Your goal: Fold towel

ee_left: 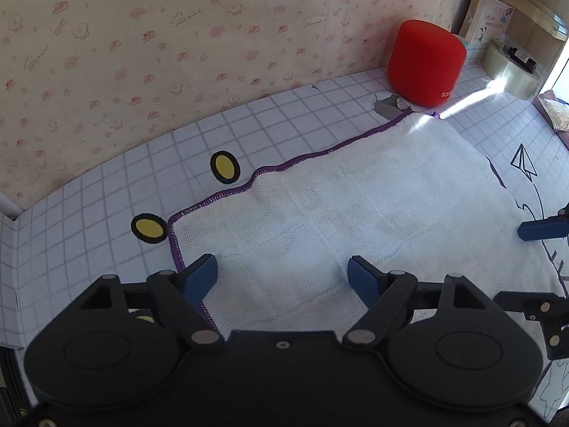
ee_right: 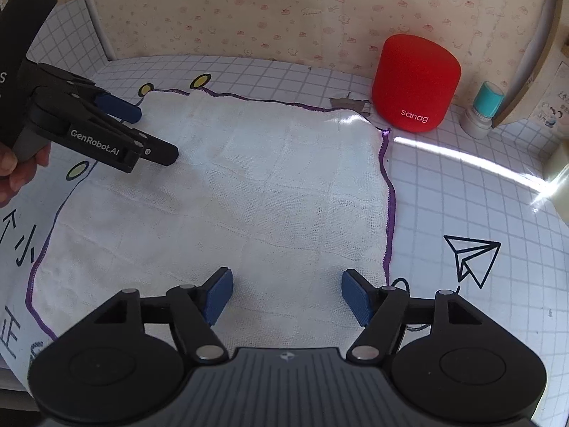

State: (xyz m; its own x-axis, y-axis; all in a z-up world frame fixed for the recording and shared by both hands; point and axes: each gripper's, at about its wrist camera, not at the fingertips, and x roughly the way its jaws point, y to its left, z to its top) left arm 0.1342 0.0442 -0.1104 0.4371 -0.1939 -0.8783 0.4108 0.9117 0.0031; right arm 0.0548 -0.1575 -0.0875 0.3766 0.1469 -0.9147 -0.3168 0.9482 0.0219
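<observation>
A white gauze towel [ee_right: 220, 206] with purple stitched edges lies spread flat on the checked table cover [ee_right: 462, 192]. In the left wrist view the towel [ee_left: 338, 213] fills the middle. My left gripper [ee_left: 282, 279] is open, hovering over the towel's left edge with nothing between its blue pads. It also shows from the side as the left gripper [ee_right: 149, 131] over the towel's far left corner. My right gripper [ee_right: 286, 297] is open above the towel's near right part, empty. One blue fingertip [ee_left: 542, 229] of the right gripper shows at the right edge of the left wrist view.
A red cylindrical speaker [ee_right: 414, 83] stands by the patterned wall behind the towel's far right corner. A teal-capped bottle [ee_right: 483, 110] and a tape roll [ee_left: 510, 69] sit further right. A hand [ee_right: 14, 174] holds the left gripper. Yellow ovals [ee_left: 224, 166] are printed on the cover.
</observation>
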